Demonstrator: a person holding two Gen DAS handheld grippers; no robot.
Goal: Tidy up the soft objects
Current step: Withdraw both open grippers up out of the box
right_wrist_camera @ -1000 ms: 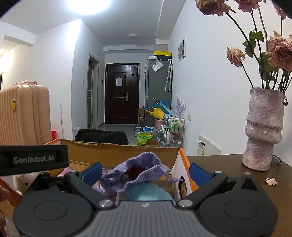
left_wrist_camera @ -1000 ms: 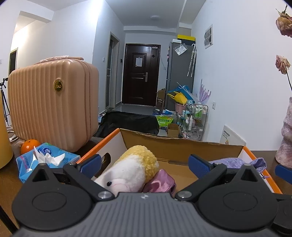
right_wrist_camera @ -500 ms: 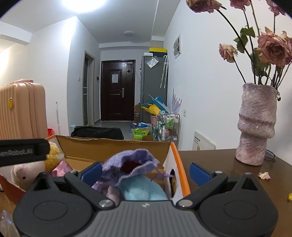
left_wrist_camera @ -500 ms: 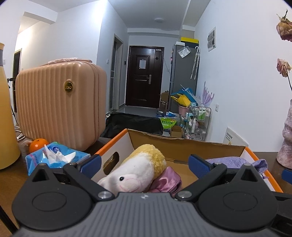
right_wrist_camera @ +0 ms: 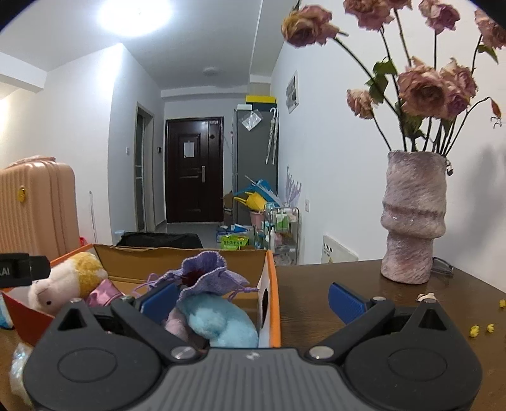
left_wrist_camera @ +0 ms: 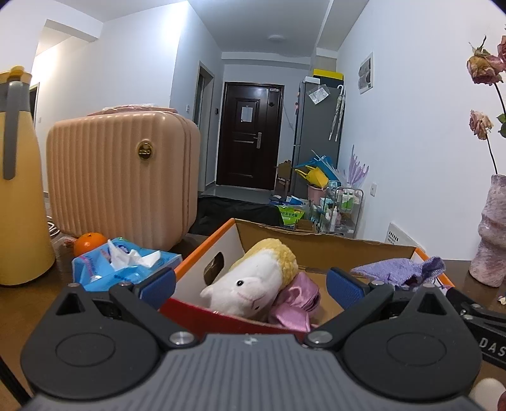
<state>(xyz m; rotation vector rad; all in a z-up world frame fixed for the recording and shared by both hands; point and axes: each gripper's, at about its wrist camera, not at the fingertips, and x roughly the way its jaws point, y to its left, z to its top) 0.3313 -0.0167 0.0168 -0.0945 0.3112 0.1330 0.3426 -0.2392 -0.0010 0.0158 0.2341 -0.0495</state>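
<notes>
While both our tongs, left gripper (left_wrist_camera: 249, 284) and right gripper (right_wrist_camera: 251, 298), gape empty | box (right_wrist_camera: 272, 303) lower centre holds plush (left_wrist_camera: 249, 286), pouch (right_wrist_camera: 208, 276) | risk: we nudge vase (right_wrist_camera: 412, 218), right of frame

Both views are evenly lit by cool indoor light. In the right wrist view a ceiling light (right_wrist_camera: 136, 14) burns out to a white glare patch, and the dried roses (right_wrist_camera: 423, 88) cast a faint shadow on the white wall. Fisheye distortion bows walls and door frames; the corners vignette to black. Focus is sharp throughout, with no motion blur.
</notes>
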